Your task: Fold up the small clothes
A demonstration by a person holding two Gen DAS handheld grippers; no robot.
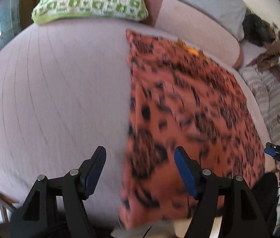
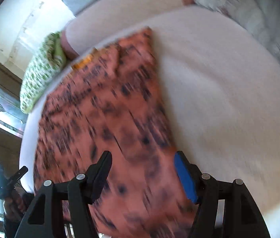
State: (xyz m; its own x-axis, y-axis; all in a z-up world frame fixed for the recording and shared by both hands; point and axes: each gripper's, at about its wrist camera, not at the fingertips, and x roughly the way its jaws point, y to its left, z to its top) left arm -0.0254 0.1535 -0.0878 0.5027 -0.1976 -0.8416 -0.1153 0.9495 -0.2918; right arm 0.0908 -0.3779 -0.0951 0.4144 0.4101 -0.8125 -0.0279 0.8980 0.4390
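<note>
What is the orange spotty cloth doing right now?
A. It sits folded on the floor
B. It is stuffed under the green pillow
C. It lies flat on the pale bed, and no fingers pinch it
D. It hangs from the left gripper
C: the orange spotty cloth lies spread on the pale bed, and both the left gripper and right gripper are open and empty.

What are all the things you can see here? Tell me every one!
cloth: one, orange with dark spots, spread flat on the bed.
bed: one, pale pink sheet, fills most of both views.
cushion: one, green and white, at the bed's far edge.
pillow: one, pale grey, far side.
striped fabric: one, beige and white, beside the bed.
brown heap: one, brown and dark, far corner; too blurred to name.
left gripper: one, black with blue pads, open, over the cloth's near edge.
right gripper: one, black with blue pads, open, over the cloth.
</note>
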